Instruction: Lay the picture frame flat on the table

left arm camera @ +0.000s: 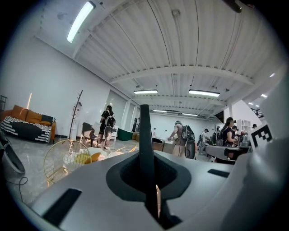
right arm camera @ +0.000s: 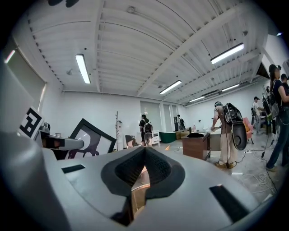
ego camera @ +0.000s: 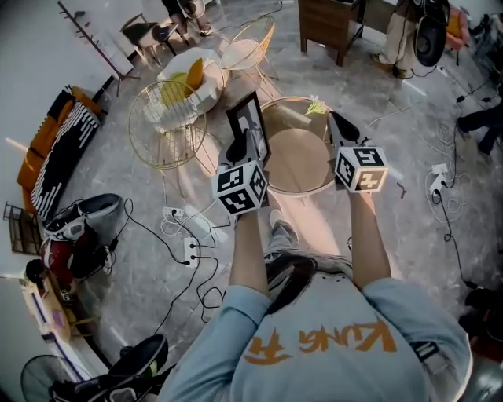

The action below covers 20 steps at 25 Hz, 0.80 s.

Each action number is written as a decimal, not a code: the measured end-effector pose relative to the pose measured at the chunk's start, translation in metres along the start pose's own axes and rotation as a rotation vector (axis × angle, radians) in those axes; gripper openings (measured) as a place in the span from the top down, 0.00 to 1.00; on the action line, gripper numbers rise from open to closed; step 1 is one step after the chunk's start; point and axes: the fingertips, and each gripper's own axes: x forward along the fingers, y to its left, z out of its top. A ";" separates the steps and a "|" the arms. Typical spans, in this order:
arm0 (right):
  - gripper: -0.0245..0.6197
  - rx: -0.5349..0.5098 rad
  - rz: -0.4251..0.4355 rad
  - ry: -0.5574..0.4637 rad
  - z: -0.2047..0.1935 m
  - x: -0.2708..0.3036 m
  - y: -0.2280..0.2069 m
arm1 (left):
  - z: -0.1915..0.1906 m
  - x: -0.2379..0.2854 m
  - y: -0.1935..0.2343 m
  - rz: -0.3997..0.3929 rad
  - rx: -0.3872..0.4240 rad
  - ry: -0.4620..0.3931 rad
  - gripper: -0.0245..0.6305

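At the near edge of the head view, a pale blue shirt point(ego camera: 330, 345) is seen, and two bare forearms are stretched forward from it. The left tool point(ego camera: 245, 145) is pinched on the thin edge of the picture frame point(ego camera: 250, 119), which shows in the left gripper view as a dark upright strip clamped between the pads. The right tool point(ego camera: 339, 127) is pressed together at its tips with nothing between them, and it is held apart from the frame. The black frame is held tilted, not flat, above the left rim of a round wooden worktop point(ego camera: 302, 161). Its lower edge is covered by the left tool, so contact with the worktop cannot be judged. In the right gripper view, only a dark shape on a white ground can be made out inside the frame, with the lower part cut off by the tool's body. A second round piece point(ego camera: 284, 116) stands just behind the worktop, and its kind cannot be told. The grey marbled floor point(ego camera: 409, 235) is strewn with cables point(ego camera: 196, 275). Farther off, gold wire chairs point(ego camera: 167, 126), an orange sofa point(ego camera: 55, 157) with a striped throw and a dark wooden desk point(ego camera: 326, 23) are seen. People point(right arm camera: 228, 131) stand at the far end under a white ribbed ceiling point(left arm camera: 180, 40) fitted with strip lights point(right arm camera: 82, 67).
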 end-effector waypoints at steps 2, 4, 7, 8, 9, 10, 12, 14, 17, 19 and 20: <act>0.96 -0.004 -0.027 -0.009 0.005 0.020 -0.011 | 0.005 0.024 0.006 -0.010 -0.003 0.007 0.91; 0.96 0.008 -0.056 -0.017 0.008 0.039 -0.025 | 0.007 0.049 0.011 -0.025 -0.001 0.017 0.91; 0.96 0.024 -0.094 -0.001 0.004 0.071 -0.044 | 0.003 0.091 0.019 -0.049 -0.004 0.050 0.91; 0.96 0.026 -0.104 0.015 -0.002 0.083 -0.048 | 0.000 0.106 0.024 -0.055 -0.008 0.068 0.91; 0.96 0.029 -0.112 0.034 -0.008 0.096 -0.051 | -0.004 0.121 0.029 -0.060 -0.012 0.088 0.91; 0.96 0.033 -0.118 0.053 -0.016 0.108 -0.054 | -0.008 0.136 0.033 -0.066 -0.016 0.107 0.91; 0.96 0.042 -0.128 0.088 -0.031 0.131 -0.061 | -0.020 0.163 0.041 -0.082 -0.028 0.140 0.91; 0.96 0.044 -0.139 0.121 -0.045 0.153 -0.069 | -0.037 0.189 0.048 -0.092 -0.048 0.173 0.91; 0.96 0.056 -0.161 0.176 -0.067 0.174 -0.085 | -0.067 0.225 0.053 -0.100 -0.085 0.238 0.91; 0.96 0.062 -0.169 0.234 -0.085 0.181 -0.099 | -0.090 0.245 0.049 -0.098 -0.112 0.299 0.91; 0.96 0.067 -0.171 0.269 -0.095 0.183 -0.107 | -0.101 0.253 0.047 -0.096 -0.124 0.331 0.91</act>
